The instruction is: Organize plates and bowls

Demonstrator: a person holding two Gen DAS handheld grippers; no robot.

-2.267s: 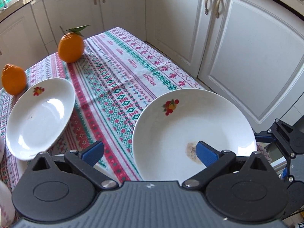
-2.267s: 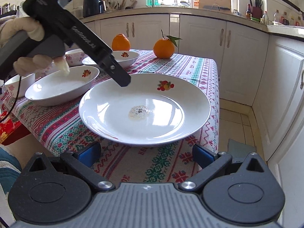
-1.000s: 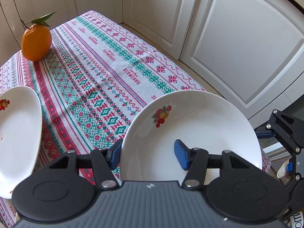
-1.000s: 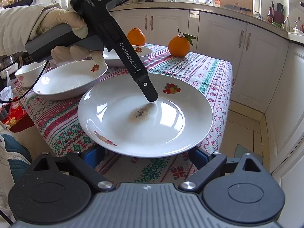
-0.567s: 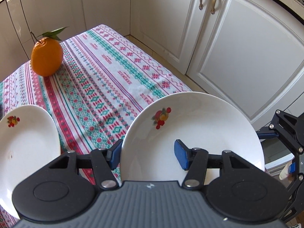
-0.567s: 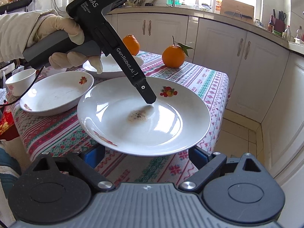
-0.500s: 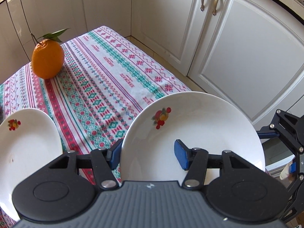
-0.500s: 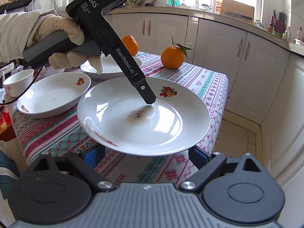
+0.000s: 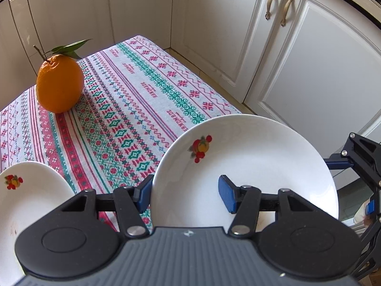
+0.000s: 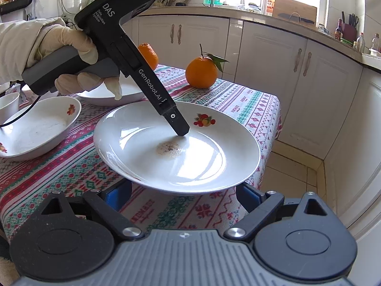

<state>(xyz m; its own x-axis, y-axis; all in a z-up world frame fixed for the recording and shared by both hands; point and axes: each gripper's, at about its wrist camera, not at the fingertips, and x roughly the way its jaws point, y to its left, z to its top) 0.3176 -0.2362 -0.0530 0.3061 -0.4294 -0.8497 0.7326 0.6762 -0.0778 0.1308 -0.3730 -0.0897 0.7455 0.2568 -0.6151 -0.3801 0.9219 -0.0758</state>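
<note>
White plate (image 10: 202, 162) bearing a brown stain, rim clamped by left tongs (image 9: 188, 194); right tongs (image 10: 183, 196) apart.

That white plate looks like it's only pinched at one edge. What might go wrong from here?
The left gripper clamps just one rim of the white flower-printed plate, so the plate may tilt or slip free. It hangs near the corner of the patterned tablecloth, so a drop might reach the floor. The brownish residue at its centre may slide if it tips.
</note>
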